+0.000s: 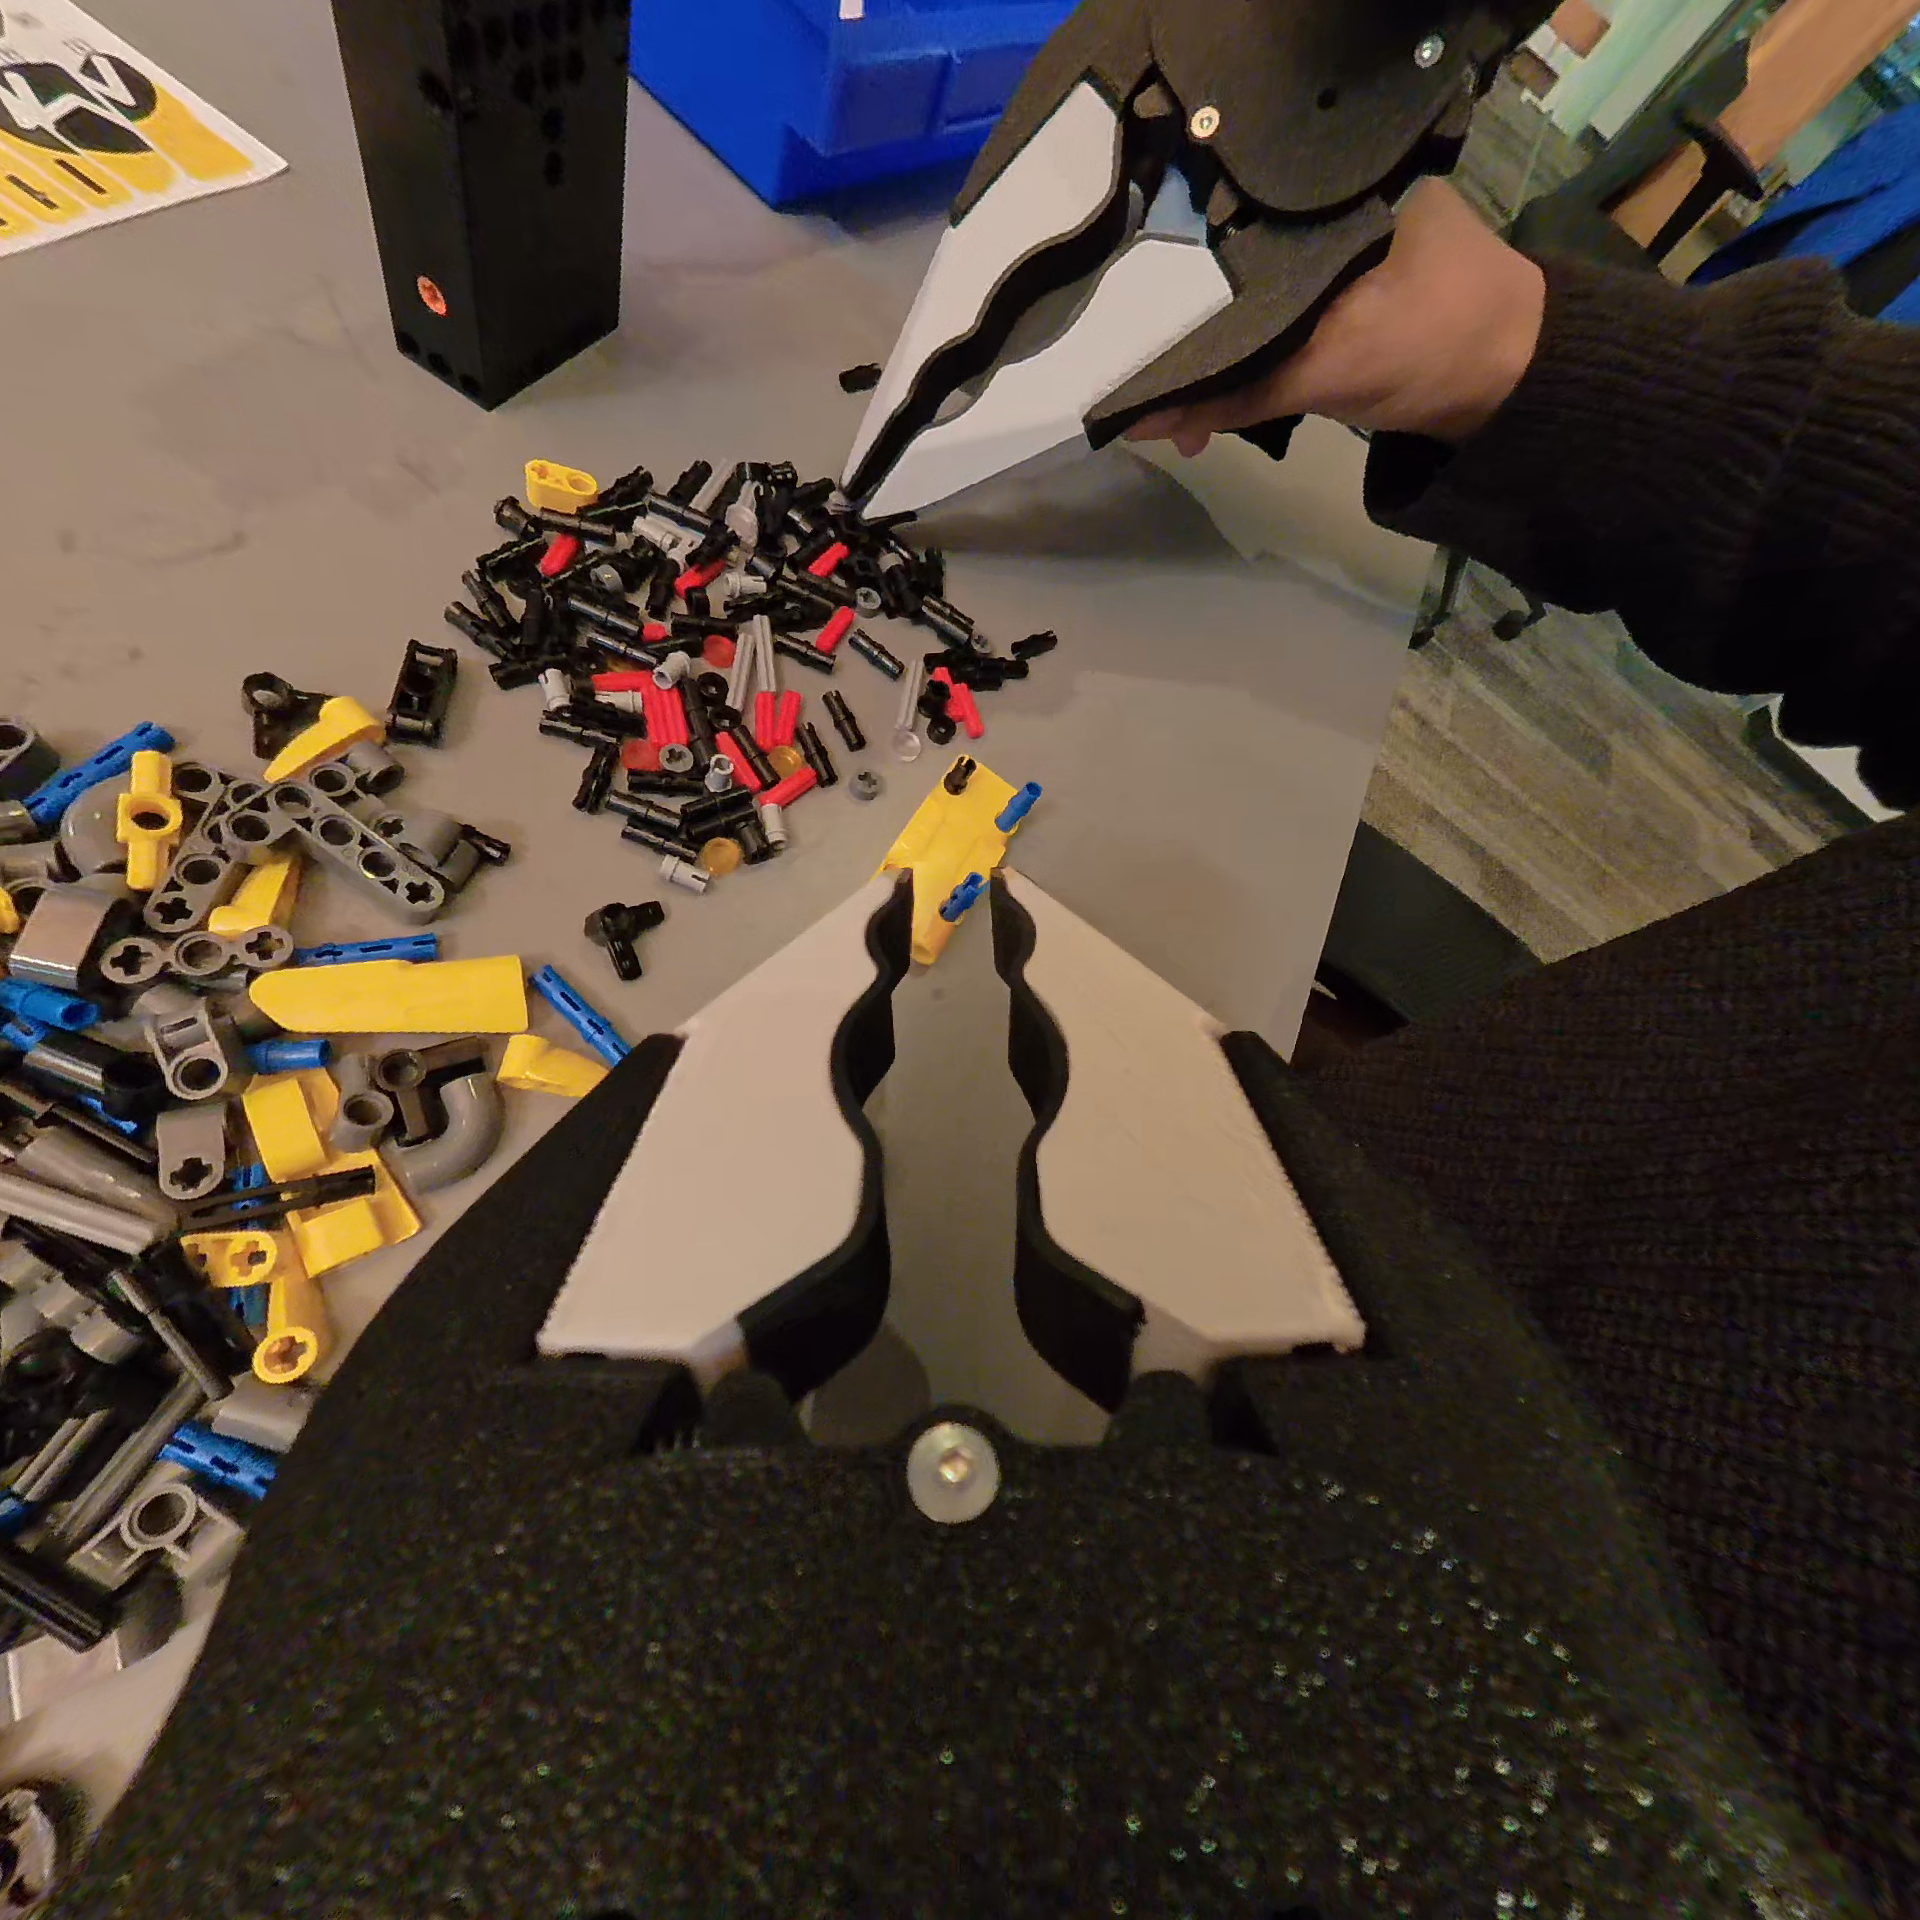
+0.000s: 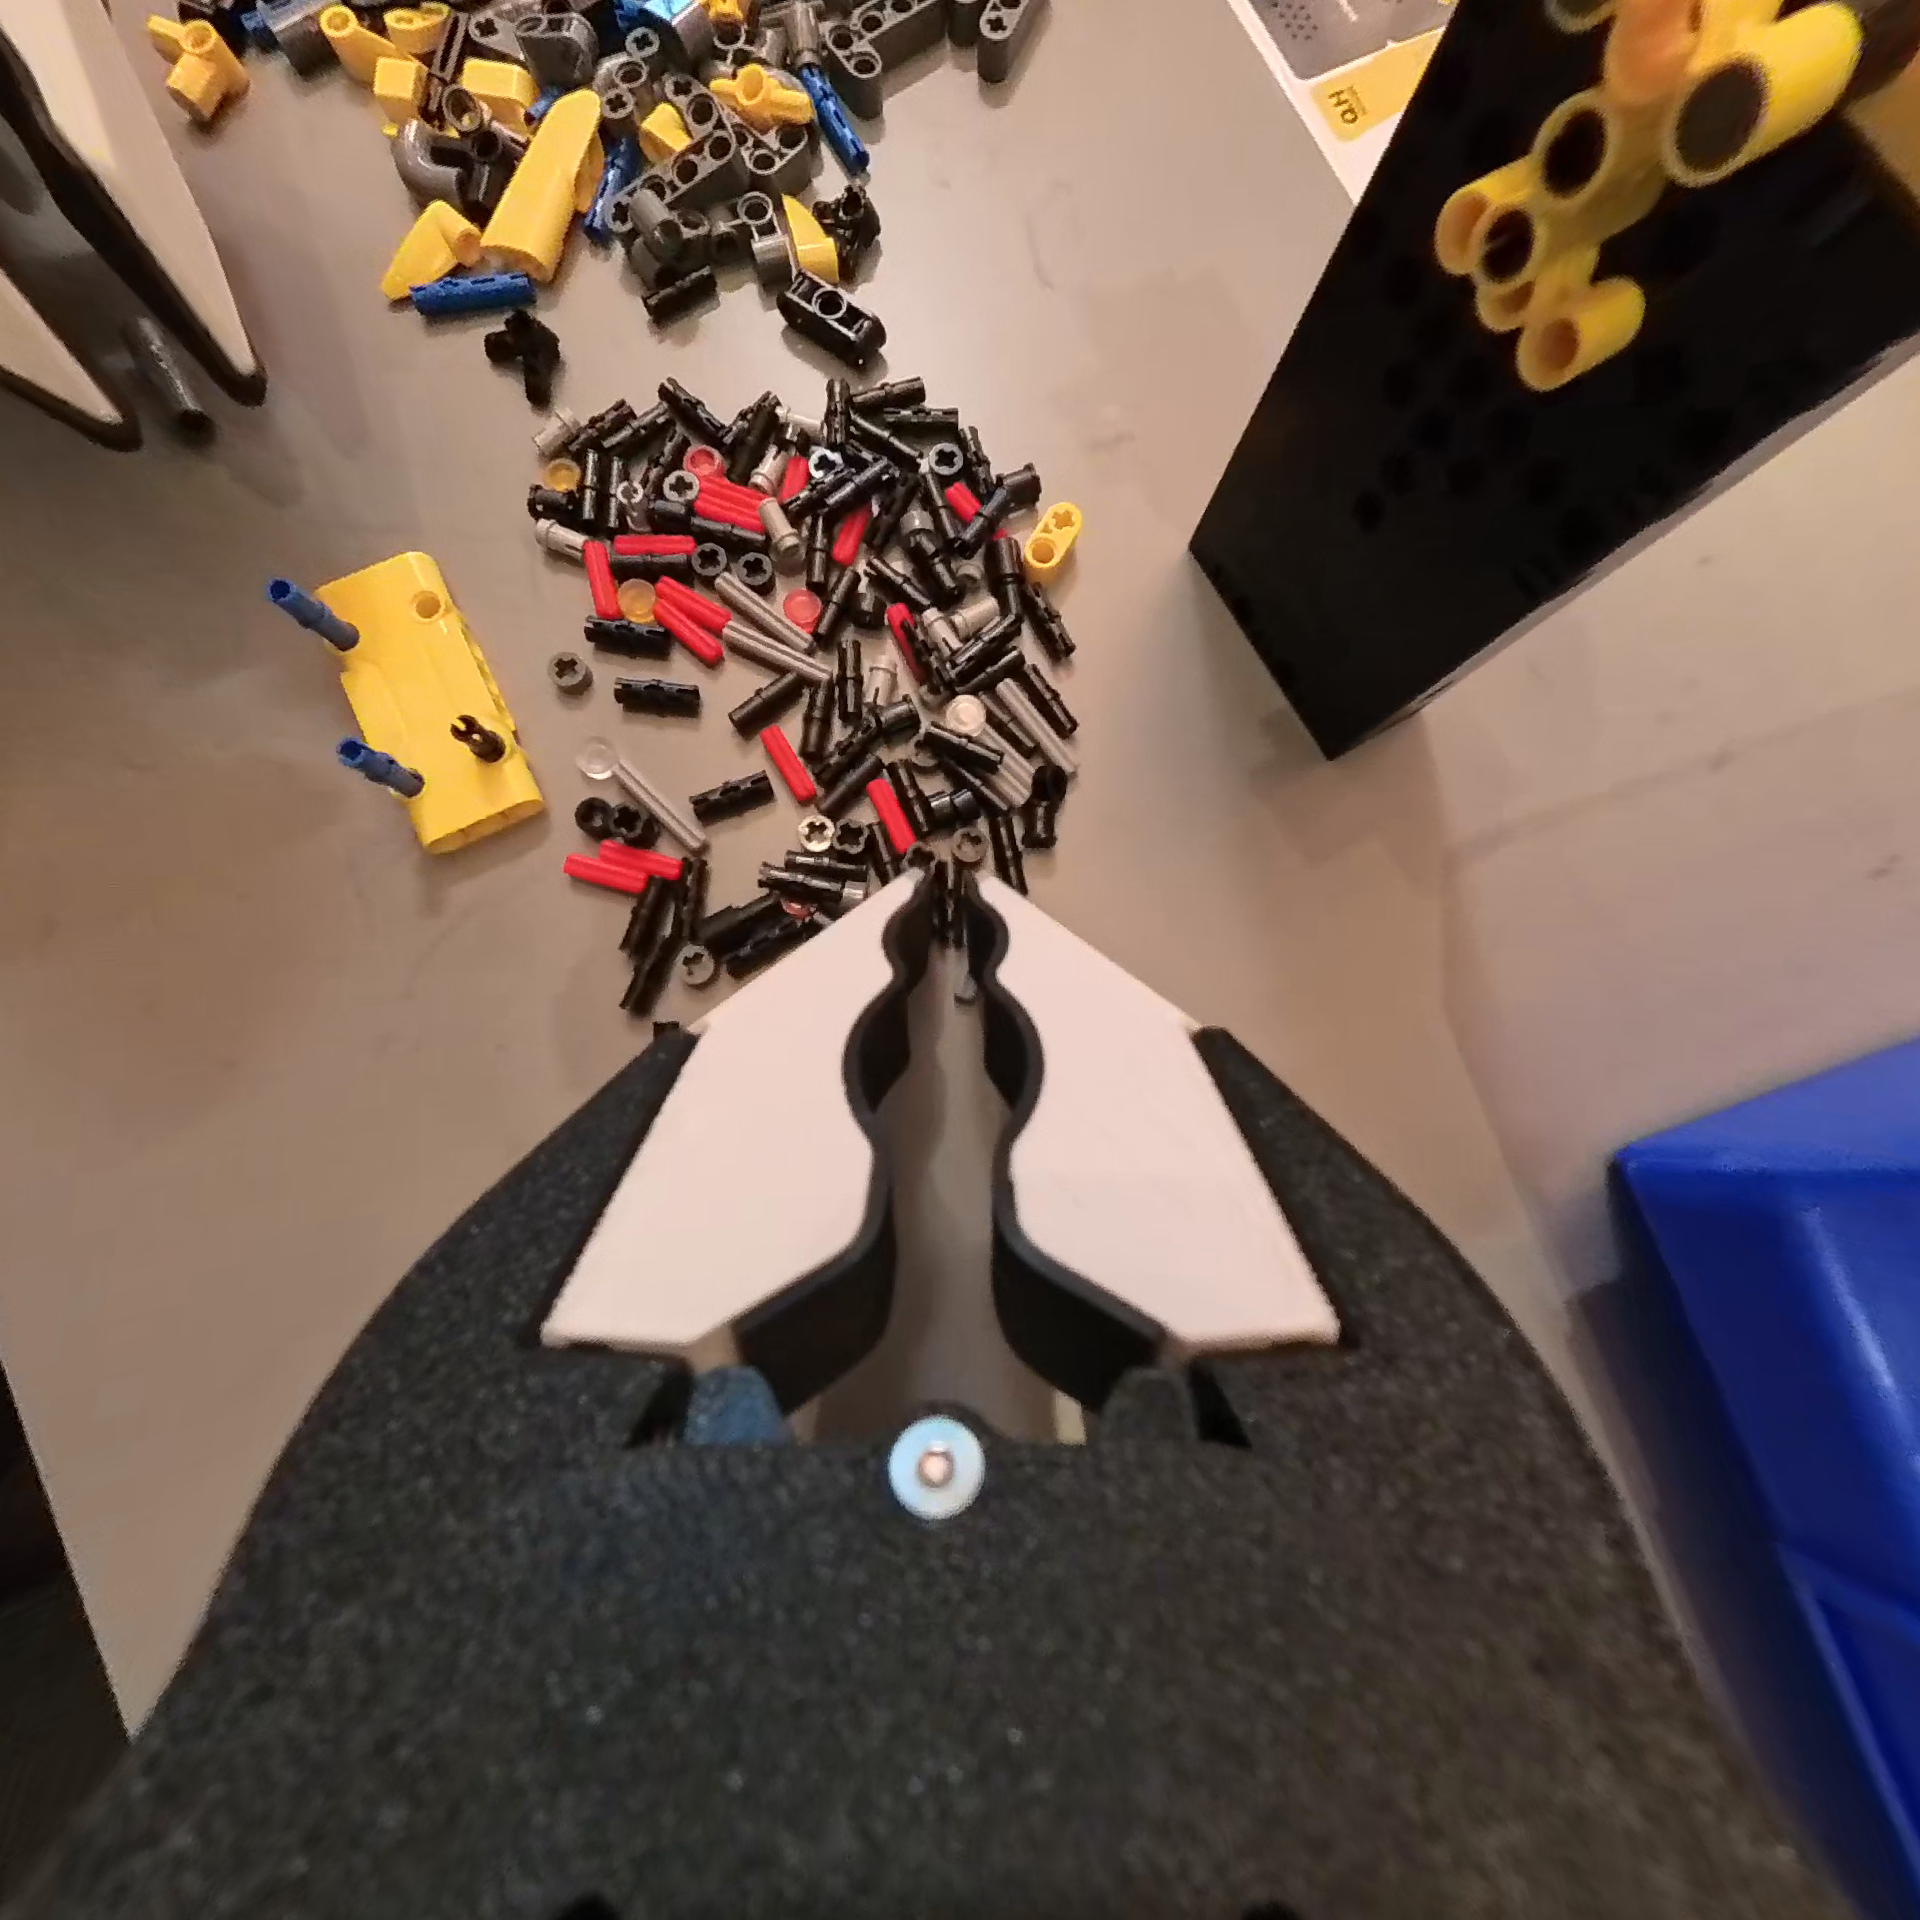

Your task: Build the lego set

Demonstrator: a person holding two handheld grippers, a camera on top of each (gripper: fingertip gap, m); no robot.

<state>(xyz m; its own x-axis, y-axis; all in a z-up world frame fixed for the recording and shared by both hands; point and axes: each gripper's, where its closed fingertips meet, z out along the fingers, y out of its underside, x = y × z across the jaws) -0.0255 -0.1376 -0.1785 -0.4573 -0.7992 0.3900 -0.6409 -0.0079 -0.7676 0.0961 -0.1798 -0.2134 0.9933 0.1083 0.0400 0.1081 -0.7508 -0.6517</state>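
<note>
My right gripper has its tips at the near edge of a pile of small black, red and grey pins, shut on a small black pin. In the left wrist view it reaches down to the pile's far side, held by a hand in a dark sleeve. My left gripper is open and empty, hovering just short of a yellow panel with blue pins that lies on the grey table. The panel also shows in the right wrist view, with the left gripper's fingers at the left edge.
A heap of larger yellow, grey, blue and black parts lies beside the pins. A black perforated block stands near, bearing a yellow connector. A blue bin, a sticker sheet, and the table's edge are close. About 15 cm separates my left fingertips from my right. My right gripper's tips are some 9 cm from the black perforated block. It turns up in the right wrist view as well.
</note>
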